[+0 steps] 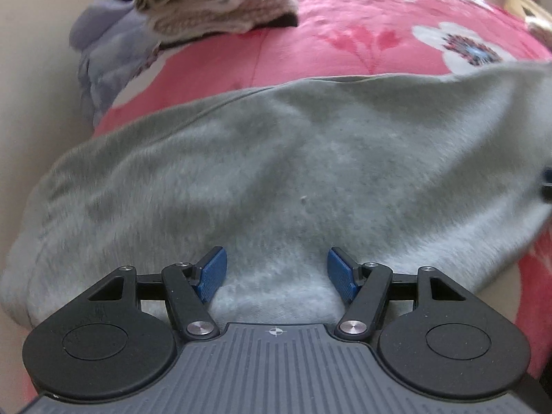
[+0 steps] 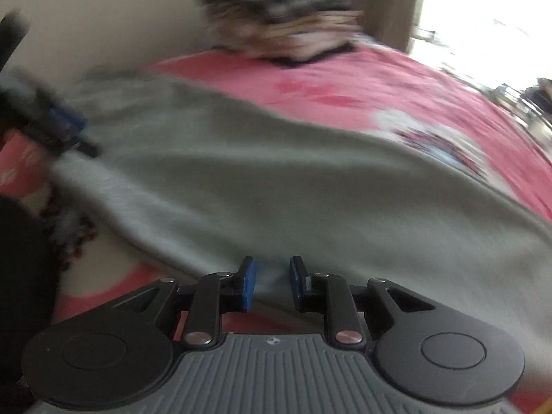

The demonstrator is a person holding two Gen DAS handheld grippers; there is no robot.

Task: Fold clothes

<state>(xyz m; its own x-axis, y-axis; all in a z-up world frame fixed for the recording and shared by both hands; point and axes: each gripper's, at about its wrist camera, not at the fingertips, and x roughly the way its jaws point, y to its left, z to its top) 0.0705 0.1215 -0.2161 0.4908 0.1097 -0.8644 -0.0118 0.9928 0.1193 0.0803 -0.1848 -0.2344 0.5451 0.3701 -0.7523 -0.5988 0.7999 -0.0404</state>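
Left wrist view: your left gripper (image 1: 277,272) sits nearest the lens, jaws spread wide, blue pads (image 1: 213,273) well apart with nothing pinched between them. Under and beyond them lies the grey fleece garment (image 1: 276,158), the landmark for these notes. It is spread across the pink floral bedspread (image 1: 362,31). Beyond the garment's far edge, toward the wall, a stack of folded clothes (image 1: 210,3) rests on the bedspread, with a pale lilac cloth (image 1: 103,55) bunched just beside it.

Right wrist view, heavily blurred: your right gripper (image 2: 272,283) has its jaws parted by a narrow gap. The garment's (image 2: 276,179) near edge lies at the fingertips; you cannot tell whether the pads touch it. The other gripper (image 2: 58,127) shows at the garment's left end. The folded stack (image 2: 283,24) stands beyond the garment's far edge.
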